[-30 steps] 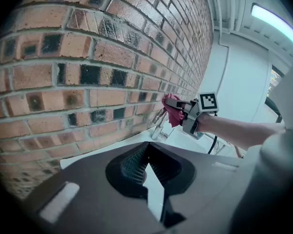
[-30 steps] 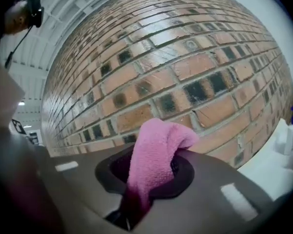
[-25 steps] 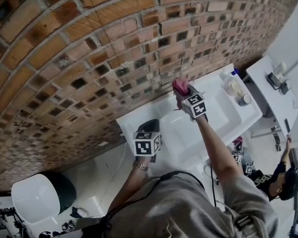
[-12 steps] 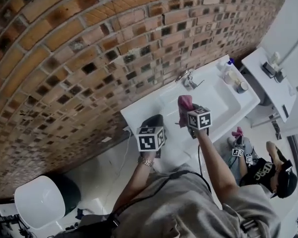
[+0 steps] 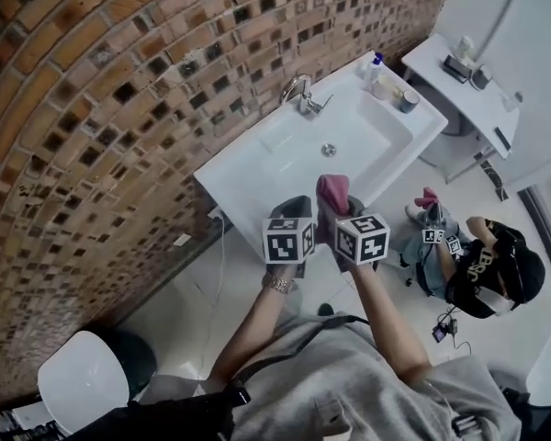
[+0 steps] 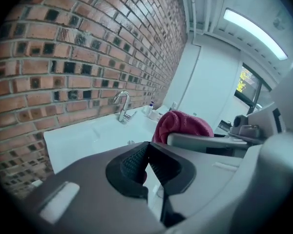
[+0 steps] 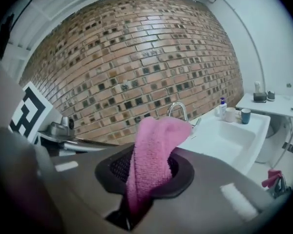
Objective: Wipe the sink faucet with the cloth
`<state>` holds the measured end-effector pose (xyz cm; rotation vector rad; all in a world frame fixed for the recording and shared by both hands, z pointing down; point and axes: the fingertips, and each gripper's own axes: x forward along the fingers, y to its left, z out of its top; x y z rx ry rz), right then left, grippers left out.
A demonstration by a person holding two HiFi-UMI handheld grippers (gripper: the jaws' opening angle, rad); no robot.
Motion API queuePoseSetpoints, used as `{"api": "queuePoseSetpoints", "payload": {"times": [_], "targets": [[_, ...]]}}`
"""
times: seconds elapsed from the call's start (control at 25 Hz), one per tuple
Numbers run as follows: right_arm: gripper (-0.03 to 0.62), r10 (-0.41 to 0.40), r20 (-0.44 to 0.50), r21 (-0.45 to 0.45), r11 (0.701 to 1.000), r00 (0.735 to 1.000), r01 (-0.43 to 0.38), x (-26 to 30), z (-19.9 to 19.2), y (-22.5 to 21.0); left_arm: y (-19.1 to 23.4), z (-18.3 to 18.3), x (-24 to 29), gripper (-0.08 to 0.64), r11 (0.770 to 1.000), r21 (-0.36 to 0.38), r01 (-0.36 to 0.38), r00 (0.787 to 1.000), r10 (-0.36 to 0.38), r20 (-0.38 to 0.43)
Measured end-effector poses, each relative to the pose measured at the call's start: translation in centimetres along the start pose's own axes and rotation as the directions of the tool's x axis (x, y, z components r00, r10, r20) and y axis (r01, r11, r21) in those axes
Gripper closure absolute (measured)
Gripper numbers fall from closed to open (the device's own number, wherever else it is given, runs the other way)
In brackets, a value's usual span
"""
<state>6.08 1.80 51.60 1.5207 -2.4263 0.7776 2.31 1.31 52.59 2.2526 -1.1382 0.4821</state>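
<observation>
Two tools hover side by side off the front edge of the sink (image 5: 234,194) in the head view. The faucet (image 5: 301,93) stands across the basin at the wall-side rim, straight ahead of both. The right tool (image 5: 336,211) carries the pink cloth (image 5: 332,189); the left tool (image 5: 294,208) sits just beside it. From the left gripper view, the left tool (image 6: 147,164) has its jaws pressed together on nothing. From the right gripper view, the right tool (image 7: 146,179) is clamped on the cloth (image 7: 154,155), which flops forward towards the upright, arched faucet (image 7: 178,110). The right hand looks better placed to reach, with the basin between open and the brick wall close behind.
</observation>
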Motion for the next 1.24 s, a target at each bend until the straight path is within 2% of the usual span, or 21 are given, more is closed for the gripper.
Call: {"api": "queuePoseSetpoints", "payload": {"times": [0.12,0.24,0.32,0.4,0.56,0.76,0.92,1.24], "targets": [[0.532,0.037,-0.005,-0.036,0.999,0.999,-0.037,-4.1,-2.3,2.2,-2.5,-3.5,-2.3,0.541,0.999,-0.007,-0.04,0.999,0.04,-0.003],[0.534,0.022,-0.024,-0.096,0.995,0.999,-0.024,-8.2,-4.9,3.8,-5.0,-8.6,-4.5,0.542,0.997,-0.037,-0.062,0.997,0.06,-0.046],[0.534,0.025,-0.057,-0.101,0.994,0.998,-0.031,-10.4,-7.2,4.9,-6.6,-12.3,-6.1,0.541,0.996,-0.054,-0.072,0.994,0.067,-0.082],[0.534,0.048,-0.087,-0.097,0.994,0.995,-0.056,-12.0,-9.1,6.5,-7.6,-14.4,-7.8,0.543,0.996,-0.049,-0.08,0.993,0.075,-0.094],[0.534,0.069,-0.078,-0.082,0.994,0.995,-0.075,-13.7,-10.2,8.6,-7.9,-14.1,-10.9,0.541,0.996,-0.02,-0.091,0.994,0.09,-0.062],[0.532,0.095,-0.069,-0.078,0.992,0.993,-0.1,-14.1,-9.6,10.6,-6.7,-12.6,-13.3,0.542,0.994,-0.034,-0.108,0.994,0.108,0.002],[0.532,0.108,-0.092,-0.055,0.992,0.99,-0.114,-13.6,-10.7,12.2,-5.7,-13.8,-14.1,0.542,0.992,-0.043,-0.122,0.992,0.121,-0.02],[0.532,0.107,-0.091,-0.082,0.99,0.99,-0.114,-13.2,-9.9,13.9,-4.5,-12.0,-15.3,0.543,0.993,-0.029,-0.117,0.993,0.118,0.016]]}}
